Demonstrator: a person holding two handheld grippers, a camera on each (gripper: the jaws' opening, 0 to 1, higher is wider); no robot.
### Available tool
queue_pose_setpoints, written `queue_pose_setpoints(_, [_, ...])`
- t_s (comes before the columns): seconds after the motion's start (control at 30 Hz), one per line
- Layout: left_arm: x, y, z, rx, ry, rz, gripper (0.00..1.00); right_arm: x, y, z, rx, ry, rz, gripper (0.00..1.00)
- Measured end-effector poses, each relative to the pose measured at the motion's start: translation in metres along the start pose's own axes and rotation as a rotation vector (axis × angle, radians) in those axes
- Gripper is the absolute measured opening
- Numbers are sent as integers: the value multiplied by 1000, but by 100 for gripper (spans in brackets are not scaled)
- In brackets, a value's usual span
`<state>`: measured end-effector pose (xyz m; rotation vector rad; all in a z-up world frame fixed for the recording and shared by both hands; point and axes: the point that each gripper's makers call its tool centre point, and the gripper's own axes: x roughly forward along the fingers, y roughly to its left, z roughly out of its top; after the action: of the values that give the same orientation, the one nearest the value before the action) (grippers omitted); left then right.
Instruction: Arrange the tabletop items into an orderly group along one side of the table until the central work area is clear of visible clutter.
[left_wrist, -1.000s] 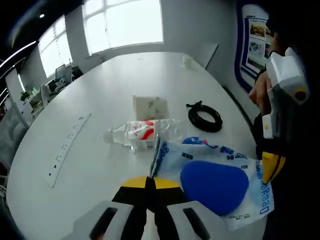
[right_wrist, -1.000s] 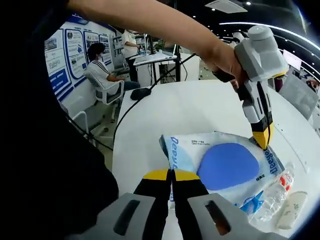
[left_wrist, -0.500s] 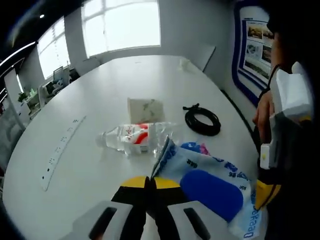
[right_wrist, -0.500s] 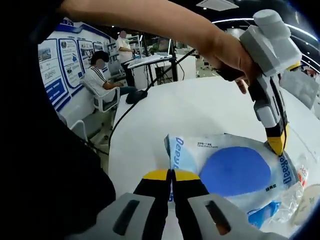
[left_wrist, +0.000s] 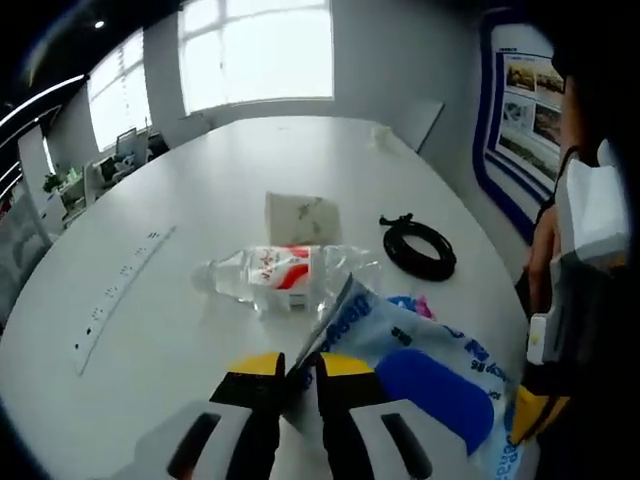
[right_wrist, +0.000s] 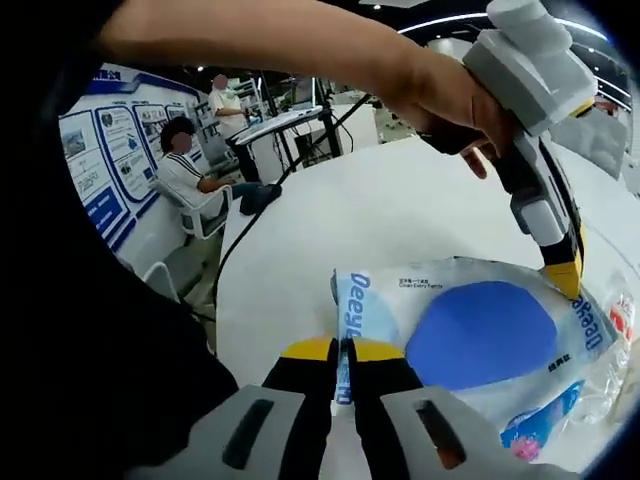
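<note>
A pale blue plastic bag (left_wrist: 440, 350) with a dark blue oval on it is held between both grippers just above the white table (left_wrist: 200, 180). My left gripper (left_wrist: 297, 366) is shut on the bag's raised edge. My right gripper (right_wrist: 340, 351) is shut on the opposite edge of the bag (right_wrist: 470, 335). A clear water bottle (left_wrist: 285, 272) with a red label lies on its side just beyond the bag. In the right gripper view the left gripper's (right_wrist: 568, 276) yellow tip pinches the bag's far side.
A small beige packet (left_wrist: 302, 215) lies past the bottle, and a coiled black cable (left_wrist: 420, 246) sits to its right. A white power strip (left_wrist: 120, 295) runs along the left. The table edge (right_wrist: 225, 290) has chairs and seated people beyond.
The bag's edge in my left gripper has risen and tilted up, now covering part of the bottle. Both grippers have kept their hold. The views shifted slightly.
</note>
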<state>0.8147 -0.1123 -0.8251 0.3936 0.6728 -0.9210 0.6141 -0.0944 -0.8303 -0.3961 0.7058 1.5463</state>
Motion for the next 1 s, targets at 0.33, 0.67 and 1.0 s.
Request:
queue_pose_setpoints(0.33, [-15, 15, 16, -46, -71, 57, 13, -20, -1, 10, -9, -51, -48, 19])
queue_pose_setpoints(0.67, [-23, 34, 29, -104, -100, 121, 23, -58, -31, 26, 15, -128, -184, 29])
queue_pose_setpoints(1.0, [-31, 54, 46, -195, -140, 205, 28, -108, -78, 26, 117, -212, -363, 46])
